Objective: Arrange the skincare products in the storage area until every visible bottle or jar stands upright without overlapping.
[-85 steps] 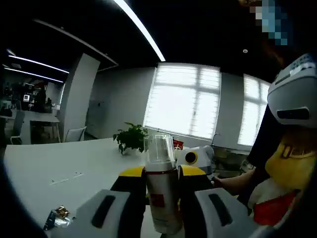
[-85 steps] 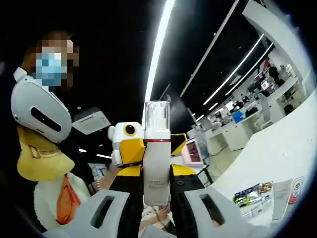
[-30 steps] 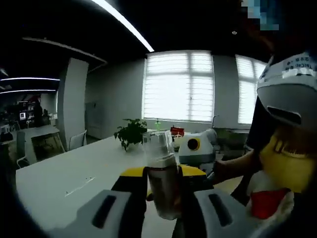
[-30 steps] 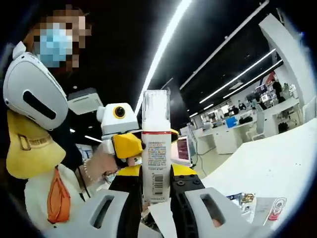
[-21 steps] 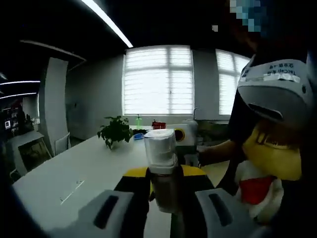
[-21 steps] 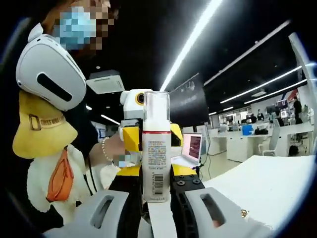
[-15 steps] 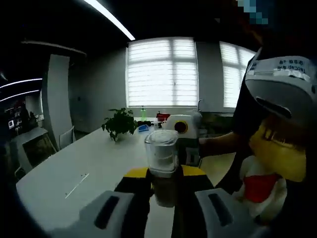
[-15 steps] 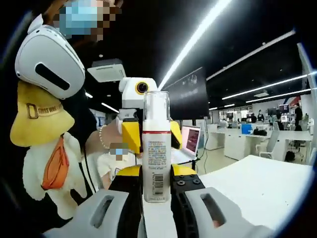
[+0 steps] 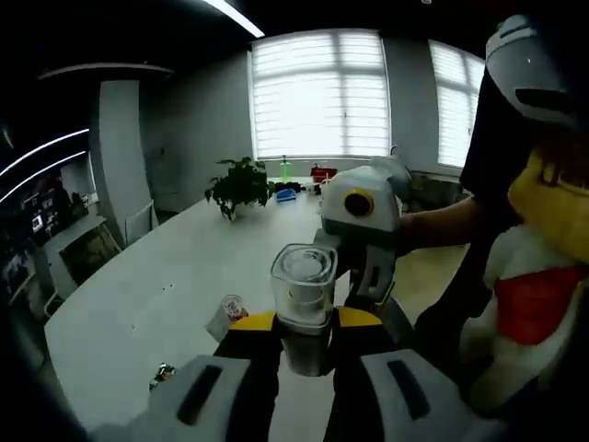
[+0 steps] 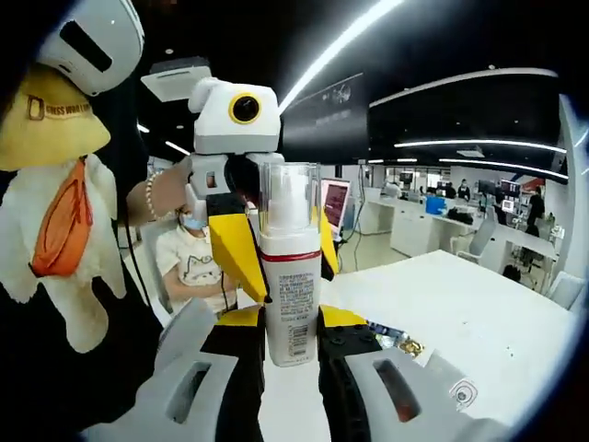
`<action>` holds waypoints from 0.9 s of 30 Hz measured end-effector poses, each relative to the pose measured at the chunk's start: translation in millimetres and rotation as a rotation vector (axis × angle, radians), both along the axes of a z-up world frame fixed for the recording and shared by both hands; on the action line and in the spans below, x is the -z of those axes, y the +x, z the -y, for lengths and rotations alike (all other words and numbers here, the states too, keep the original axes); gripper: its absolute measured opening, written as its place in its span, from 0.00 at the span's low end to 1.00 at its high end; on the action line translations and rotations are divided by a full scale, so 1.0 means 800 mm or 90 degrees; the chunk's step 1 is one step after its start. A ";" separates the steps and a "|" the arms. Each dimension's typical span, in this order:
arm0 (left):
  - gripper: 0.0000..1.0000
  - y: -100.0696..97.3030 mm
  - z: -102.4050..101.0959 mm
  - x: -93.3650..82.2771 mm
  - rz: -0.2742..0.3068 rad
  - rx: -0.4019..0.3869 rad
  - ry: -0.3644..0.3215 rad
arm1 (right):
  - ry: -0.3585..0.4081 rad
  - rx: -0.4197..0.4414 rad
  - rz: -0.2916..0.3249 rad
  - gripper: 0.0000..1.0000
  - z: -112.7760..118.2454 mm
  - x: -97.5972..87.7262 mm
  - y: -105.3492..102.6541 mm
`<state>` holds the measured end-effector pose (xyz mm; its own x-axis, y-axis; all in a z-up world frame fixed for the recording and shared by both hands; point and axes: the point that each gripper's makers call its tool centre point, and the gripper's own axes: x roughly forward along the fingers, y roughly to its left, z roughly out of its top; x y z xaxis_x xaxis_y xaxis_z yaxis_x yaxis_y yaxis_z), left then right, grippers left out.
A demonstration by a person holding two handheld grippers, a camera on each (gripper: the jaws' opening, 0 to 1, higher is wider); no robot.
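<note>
— Two claws, one bottle each? Left gripper view first.

— Yes. Left claw point(image 9: 304, 336) is closed around a clear-capped bottle point(image 9: 303, 299), cap tipped toward the camera, held above the white surface point(image 9: 175, 285). The right claw's body point(image 9: 361, 214) hovers just behind it. A small jar point(image 9: 226, 311) lies on the surface beyond.

— Right gripper view?

— Right claw point(image 10: 290, 336) clamps a white pump bottle point(image 10: 289, 276), upright, in the air. The left claw point(image 10: 230, 184) is right behind.

— Progress?

— Early, I judge. Both bottles are aloft, nothing placed; the storage area isn't visible.
</note>
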<state>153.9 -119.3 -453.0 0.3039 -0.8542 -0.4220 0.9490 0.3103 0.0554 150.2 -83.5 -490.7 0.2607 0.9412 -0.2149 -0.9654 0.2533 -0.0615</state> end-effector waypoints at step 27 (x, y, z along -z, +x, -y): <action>0.18 0.027 -0.001 0.207 -0.055 -0.085 0.065 | -0.089 0.073 -0.085 0.22 0.011 0.208 0.036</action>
<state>175.7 -118.3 -618.4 0.3711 -0.7601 -0.5334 0.9020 0.4314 0.0128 178.8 -91.9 -657.1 0.3254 0.8656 -0.3806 -0.9326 0.3603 0.0222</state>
